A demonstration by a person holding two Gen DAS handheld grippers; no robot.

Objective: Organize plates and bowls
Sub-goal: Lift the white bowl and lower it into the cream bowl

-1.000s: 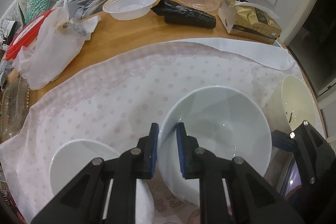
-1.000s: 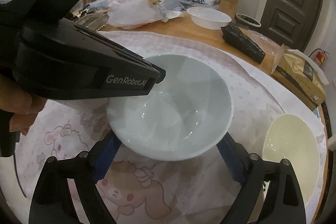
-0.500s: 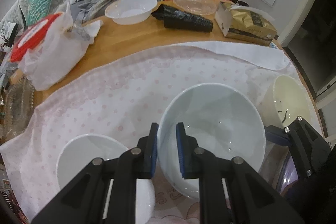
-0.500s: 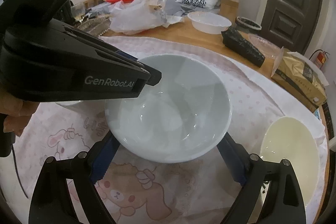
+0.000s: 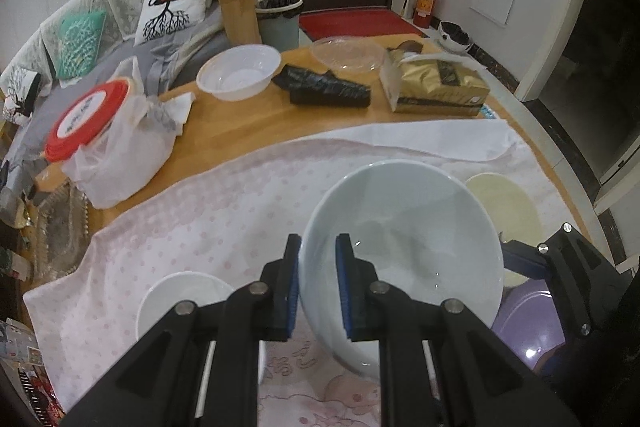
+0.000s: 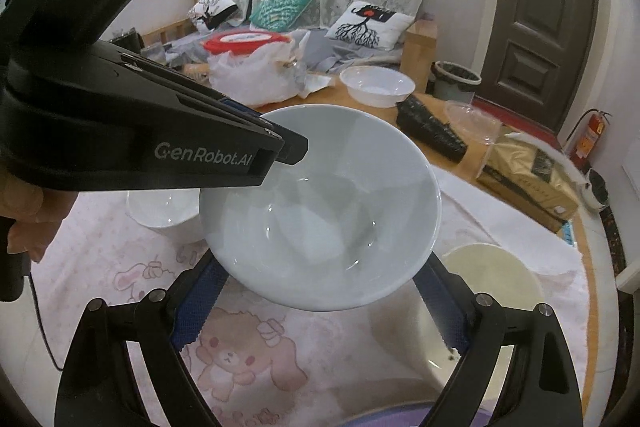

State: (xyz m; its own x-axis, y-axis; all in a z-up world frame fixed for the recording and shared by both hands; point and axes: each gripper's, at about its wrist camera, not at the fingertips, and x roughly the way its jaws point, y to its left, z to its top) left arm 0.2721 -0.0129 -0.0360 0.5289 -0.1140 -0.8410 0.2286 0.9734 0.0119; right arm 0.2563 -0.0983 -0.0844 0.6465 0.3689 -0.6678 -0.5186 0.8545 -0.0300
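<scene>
Your left gripper (image 5: pixel 317 281) pinches the near rim of the big bowl (image 5: pixel 404 247), lifted above the pink cloth (image 5: pixel 200 219). Your right gripper (image 6: pixel 320 301) spans wide under it, pads against its sides. A small bowl (image 5: pixel 180 301) sits left, a cream bowl (image 5: pixel 504 203) right.

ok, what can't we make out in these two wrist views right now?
- Right gripper contact with the pale blue bowl: right wrist view, the bowl's body hides where the jaws meet it.
- Small white bowl: both views, partly hidden by the left gripper.
- Purple dish: cut off by gripper and frame edge.
- Cream bowl: contents too small.
</scene>
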